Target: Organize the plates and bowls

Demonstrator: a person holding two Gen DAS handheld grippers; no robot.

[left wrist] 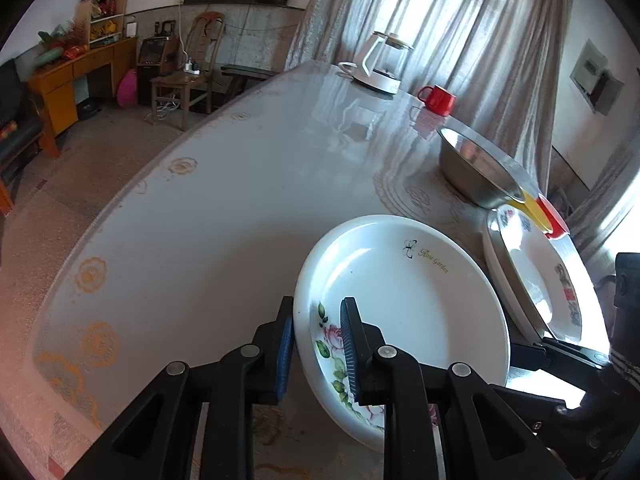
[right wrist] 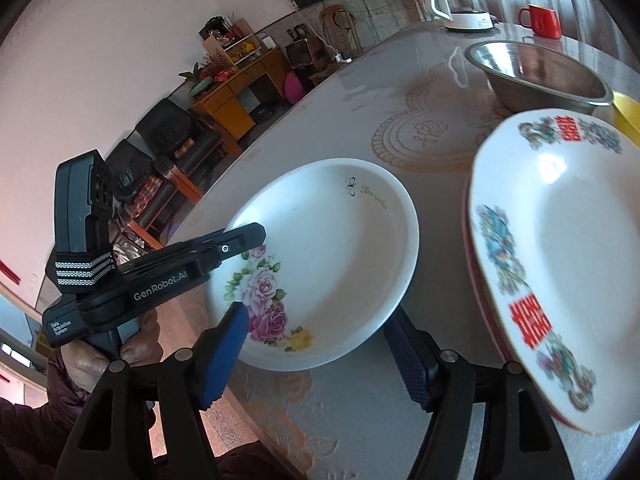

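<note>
Clenched on the near rim of the rose plate (left wrist: 404, 300): left gripper (left wrist: 316, 344), one blue pad (left wrist: 285, 354) outside the rim, the other inside over the pink rose print, gap between them narrow. Seen from the right wrist view as a black clamp reaching in from the left and biting the same plate's (right wrist: 320, 256) left edge. Rose plate white, shallow, lettered "Rose Garden", near the table's (left wrist: 224, 208) front edge; resting or slightly lifted, cannot tell.

Spread wide and gripping nothing: right gripper (right wrist: 320, 356), left pad (right wrist: 226, 354) overlapping the rose plate's near rim in view, contact unclear, right pad (right wrist: 412, 368) below that plate's right edge. Just right of it, patterned plate (right wrist: 560, 256) with red characters and blue-green motifs, tilted, atop a stack; blurred at its near edge.

Behind the plates, steel bowl (right wrist: 540, 76), upright on the table; yellow dish (right wrist: 628, 116) peeking beside it. Farther back, red mug (left wrist: 438, 100) and white kettle (left wrist: 380, 66), well apart from the plates.
</note>
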